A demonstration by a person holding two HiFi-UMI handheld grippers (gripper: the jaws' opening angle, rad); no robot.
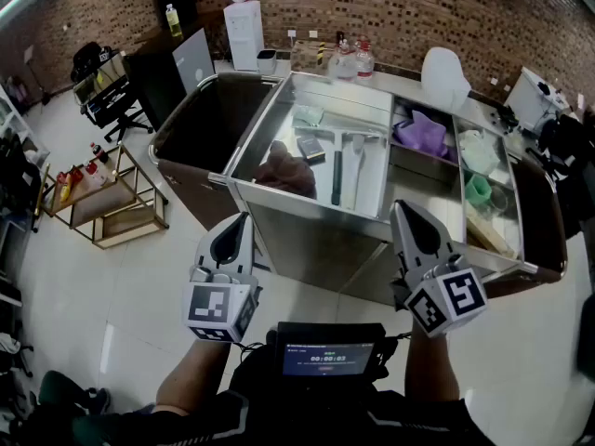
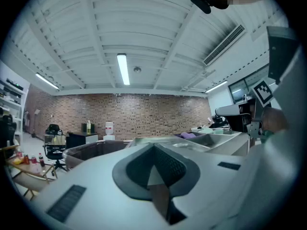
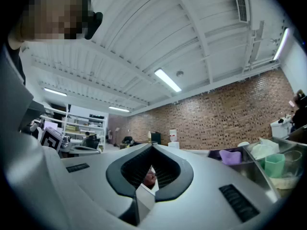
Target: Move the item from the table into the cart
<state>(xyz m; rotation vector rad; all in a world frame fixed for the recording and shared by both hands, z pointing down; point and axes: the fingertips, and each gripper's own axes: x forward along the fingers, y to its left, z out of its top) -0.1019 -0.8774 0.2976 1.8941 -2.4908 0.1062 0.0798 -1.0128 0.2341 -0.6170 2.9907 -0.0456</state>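
Observation:
A steel table (image 1: 307, 226) with sunken compartments stands ahead of me. Its near-left compartment holds a brownish lump (image 1: 288, 170), a dark long-handled tool (image 1: 337, 167) and small flat pieces. A dark, deep cart (image 1: 191, 110) with a metal rim adjoins the table's left side. My left gripper (image 1: 244, 219) is shut and empty, raised in front of the table's near-left corner. My right gripper (image 1: 400, 208) is also shut and empty, near the table's front wall. In the gripper views both pairs of jaws, left (image 2: 153, 147) and right (image 3: 152, 147), meet with nothing between them.
A purple cloth (image 1: 423, 133), a green cup (image 1: 477, 190) and white items fill the table's right compartments. Bottles (image 1: 353, 59) stand at its far edge. A water dispenser (image 1: 244, 21), an office chair (image 1: 112, 96) and a low wooden-framed shelf (image 1: 116, 198) stand to the left.

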